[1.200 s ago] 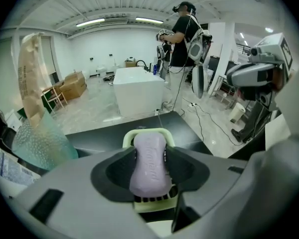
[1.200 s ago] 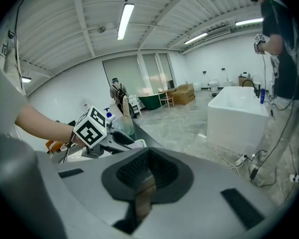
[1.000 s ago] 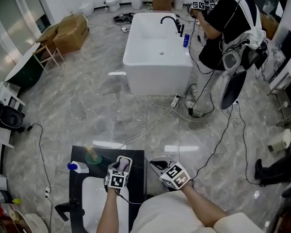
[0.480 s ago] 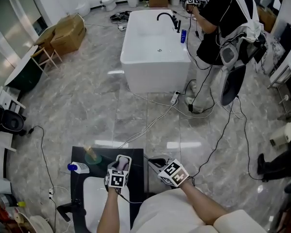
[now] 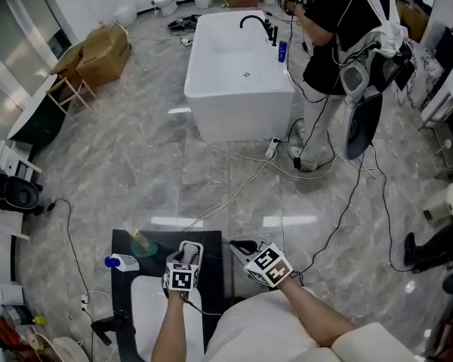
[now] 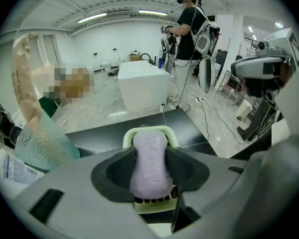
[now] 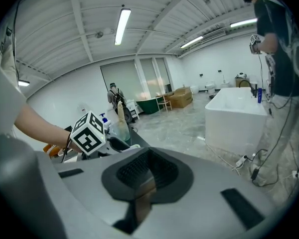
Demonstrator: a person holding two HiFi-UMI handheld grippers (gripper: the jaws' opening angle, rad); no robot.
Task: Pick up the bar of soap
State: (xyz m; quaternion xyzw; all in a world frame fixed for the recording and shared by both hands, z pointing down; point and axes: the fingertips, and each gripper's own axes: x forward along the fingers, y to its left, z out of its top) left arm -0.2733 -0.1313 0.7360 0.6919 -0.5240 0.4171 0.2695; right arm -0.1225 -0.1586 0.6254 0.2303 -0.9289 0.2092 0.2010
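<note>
The soap (image 6: pixel 149 164) sat pinched between the jaws of the left gripper (image 5: pixel 187 253), over the green dish (image 6: pixel 149 129). Its long axis ran away along the jaws, so the lift looked to be the left's to make. The right gripper (image 7: pixel 143 182), jaws pressed together on nothing, hung just to its right. Since the earlier frame the left had kept its place, while the right had crept slightly leftward.

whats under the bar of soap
A pale green soap dish: its curved rim shows beyond the bar of soap, and slats show at the near end. The soap covers the dish's middle, so contact between them cannot be seen.
</note>
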